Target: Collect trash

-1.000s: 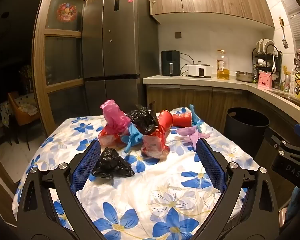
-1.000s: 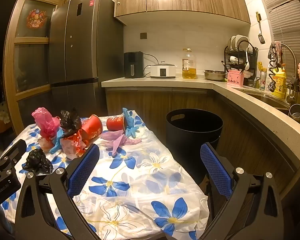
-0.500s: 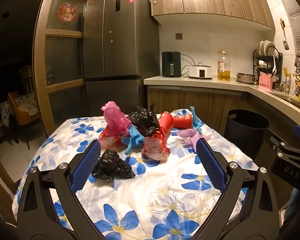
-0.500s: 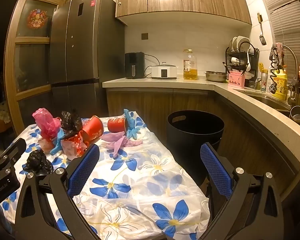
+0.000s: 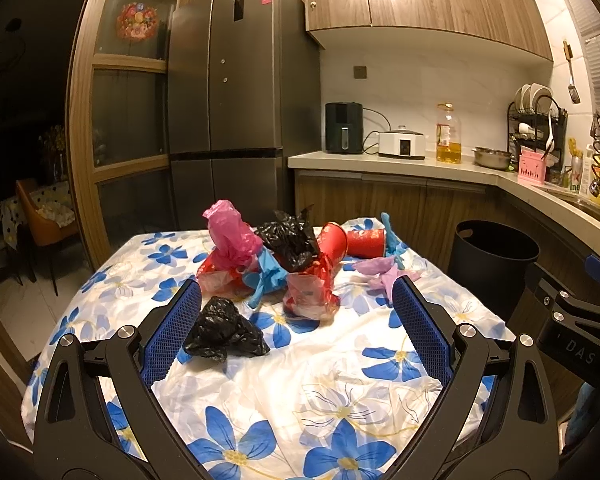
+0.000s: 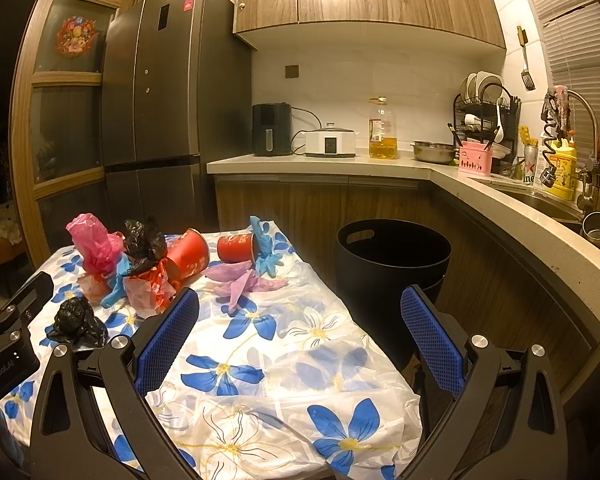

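Trash lies on a table with a blue-flowered cloth (image 5: 340,392): a crumpled black bag (image 5: 224,330) nearest, a pink bag (image 5: 230,236), a second black bag (image 5: 290,240), two red cups (image 5: 334,240) (image 5: 366,242), blue gloves and a purple glove (image 5: 380,274). A black bin (image 5: 492,258) stands right of the table. My left gripper (image 5: 296,320) is open and empty, above the near table, the black bag by its left finger. My right gripper (image 6: 300,328) is open and empty over the table's right edge, with the bin (image 6: 392,268) ahead right.
A tall grey fridge (image 5: 236,120) stands behind the table. A counter (image 6: 380,164) with an air fryer, cooker, oil bottle, dish rack and sink runs along the back and right. A wooden glass door (image 5: 116,120) is at left.
Both grippers have shifted very slightly; the scene sits a little higher in the views. Nothing on the table has moved.
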Action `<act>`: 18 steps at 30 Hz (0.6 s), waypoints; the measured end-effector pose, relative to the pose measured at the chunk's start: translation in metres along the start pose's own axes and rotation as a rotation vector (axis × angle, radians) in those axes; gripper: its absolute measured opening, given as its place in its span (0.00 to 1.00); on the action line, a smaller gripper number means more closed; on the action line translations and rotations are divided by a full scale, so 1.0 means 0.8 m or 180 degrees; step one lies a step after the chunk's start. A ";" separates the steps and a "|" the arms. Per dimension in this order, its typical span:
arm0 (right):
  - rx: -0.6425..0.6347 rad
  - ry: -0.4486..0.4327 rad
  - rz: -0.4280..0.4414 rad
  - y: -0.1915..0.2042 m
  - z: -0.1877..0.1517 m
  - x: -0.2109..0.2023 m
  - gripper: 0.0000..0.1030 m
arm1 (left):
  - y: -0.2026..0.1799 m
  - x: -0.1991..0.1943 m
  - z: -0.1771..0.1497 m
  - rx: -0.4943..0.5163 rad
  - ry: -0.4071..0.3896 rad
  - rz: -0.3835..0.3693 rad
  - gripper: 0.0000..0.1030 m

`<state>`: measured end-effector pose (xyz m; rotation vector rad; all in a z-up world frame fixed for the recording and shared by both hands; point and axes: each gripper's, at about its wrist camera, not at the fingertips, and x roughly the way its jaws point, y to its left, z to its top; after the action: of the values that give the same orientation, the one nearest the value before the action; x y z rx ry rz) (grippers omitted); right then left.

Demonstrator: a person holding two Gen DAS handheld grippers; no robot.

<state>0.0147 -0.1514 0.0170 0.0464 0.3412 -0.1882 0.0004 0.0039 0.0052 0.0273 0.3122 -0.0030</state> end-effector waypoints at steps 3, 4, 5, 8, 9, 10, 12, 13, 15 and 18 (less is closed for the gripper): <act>0.0003 0.0002 -0.0002 0.001 0.000 0.000 0.95 | 0.001 0.000 0.000 -0.0014 0.0008 -0.0004 0.92; 0.0000 0.0000 -0.0005 0.001 -0.001 0.000 0.95 | 0.001 0.000 0.000 -0.0014 0.0008 -0.0005 0.92; -0.0001 -0.0001 -0.0004 0.001 -0.001 0.000 0.95 | 0.001 0.000 0.000 -0.0011 0.0008 -0.0003 0.92; -0.0003 -0.0001 -0.0005 0.001 -0.001 0.000 0.95 | 0.001 0.000 0.000 -0.0017 0.0009 -0.0004 0.92; -0.0003 0.0000 -0.0007 0.001 -0.001 0.000 0.95 | 0.002 0.000 -0.001 -0.0018 0.0009 -0.0006 0.92; -0.0002 0.0000 -0.0006 0.000 -0.001 0.000 0.95 | 0.001 0.000 -0.001 -0.0015 0.0010 -0.0004 0.92; -0.0001 0.0004 -0.0005 0.000 0.000 0.000 0.95 | 0.001 0.000 -0.001 -0.0015 0.0012 -0.0004 0.92; -0.0001 0.0001 -0.0004 0.000 -0.001 0.000 0.95 | 0.001 0.001 -0.001 -0.0014 0.0013 -0.0003 0.92; -0.0001 0.0000 -0.0004 0.000 -0.001 0.000 0.95 | 0.001 0.001 -0.001 -0.0013 0.0015 -0.0003 0.92; -0.0005 0.0001 -0.0011 0.000 -0.001 0.001 0.95 | 0.001 0.001 -0.002 -0.0008 0.0018 -0.0010 0.92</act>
<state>0.0150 -0.1512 0.0164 0.0443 0.3416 -0.1913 0.0006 0.0048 0.0031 0.0242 0.3178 -0.0055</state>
